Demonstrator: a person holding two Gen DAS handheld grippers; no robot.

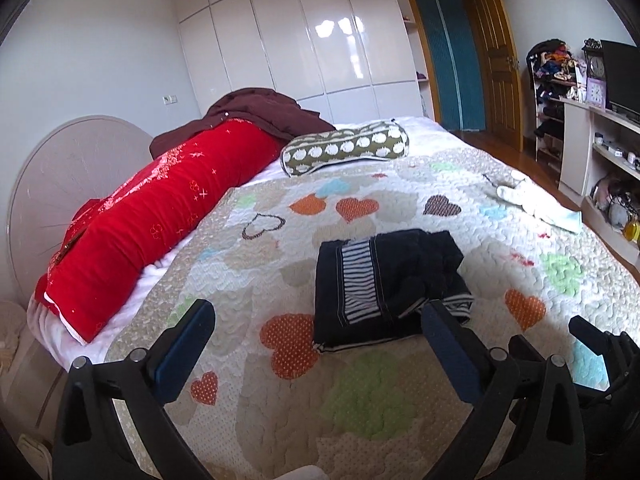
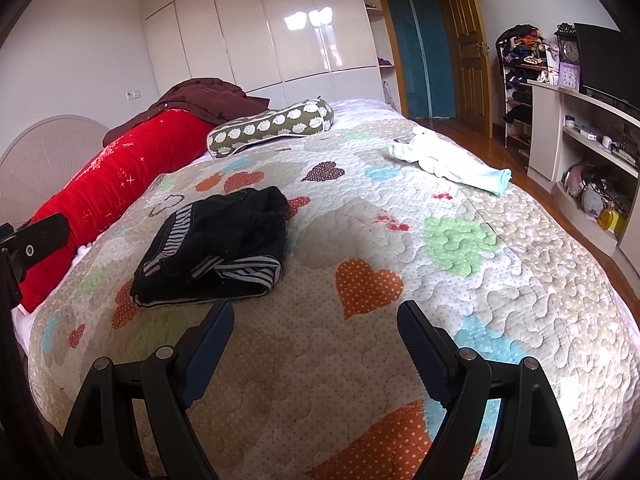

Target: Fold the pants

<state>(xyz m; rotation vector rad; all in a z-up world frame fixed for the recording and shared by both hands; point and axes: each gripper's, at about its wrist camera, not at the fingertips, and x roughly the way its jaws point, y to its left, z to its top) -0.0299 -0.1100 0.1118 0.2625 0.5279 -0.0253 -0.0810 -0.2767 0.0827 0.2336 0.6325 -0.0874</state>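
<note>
Black pants (image 1: pixel 384 284) with a grey striped band lie folded into a compact bundle on the heart-patterned quilt (image 1: pixel 360 396). My left gripper (image 1: pixel 316 312) hovers just in front of the bundle, wide open, nothing between its fingers. In the right wrist view the same pants (image 2: pixel 216 248) lie ahead and to the left. My right gripper (image 2: pixel 316 312) stands open over bare quilt (image 2: pixel 500 288), to the right of the bundle and apart from it. At the right edge of the left wrist view part of the right gripper's black frame (image 1: pixel 608 356) shows.
A long red bolster (image 1: pixel 140 220) and a dark maroon garment (image 1: pixel 256 112) lie along the headboard side. A green spotted pillow (image 1: pixel 344 148) sits beyond the pants. White and pale blue cloths (image 2: pixel 448 164) lie near the bed's far right edge. Shelves (image 2: pixel 592 136) stand right.
</note>
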